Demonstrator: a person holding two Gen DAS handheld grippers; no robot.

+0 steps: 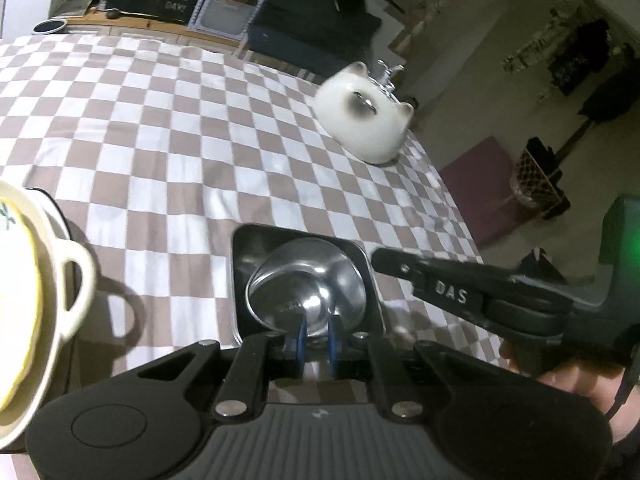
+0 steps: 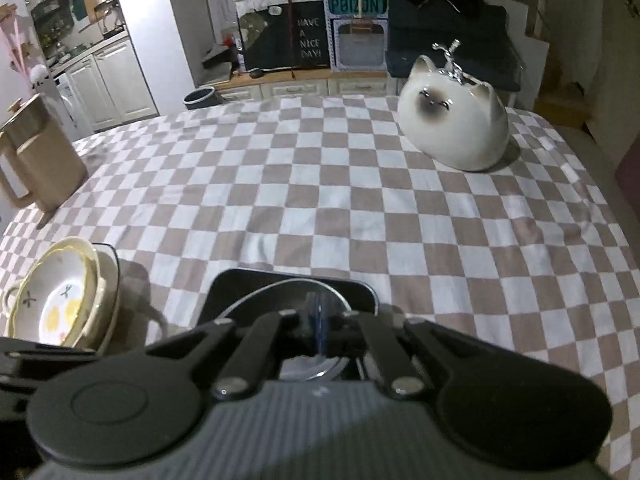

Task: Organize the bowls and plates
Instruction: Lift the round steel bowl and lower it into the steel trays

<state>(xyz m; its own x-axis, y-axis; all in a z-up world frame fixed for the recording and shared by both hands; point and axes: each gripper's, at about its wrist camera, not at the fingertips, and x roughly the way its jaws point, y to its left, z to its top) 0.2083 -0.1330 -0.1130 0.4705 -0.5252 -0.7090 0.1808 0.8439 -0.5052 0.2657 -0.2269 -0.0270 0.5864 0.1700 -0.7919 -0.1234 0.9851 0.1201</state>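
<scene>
A checkered tablecloth (image 2: 320,184) lies wide and bare toward the far edge. Near its front, a steel bowl (image 1: 306,294) sits in a black square plate (image 1: 244,252). The left gripper (image 1: 316,338) pinches the bowl's near rim; the right gripper (image 2: 318,330) is fully closed over it. Stacked cream bowls (image 2: 60,296) stand left, holding nothing.

Checkered tablecloth (image 2: 320,184), cat-shaped ceramic jar (image 2: 454,128) far right, 1 beige pitcher (image 2: 38,160) far left, possibly lidded.
</scene>
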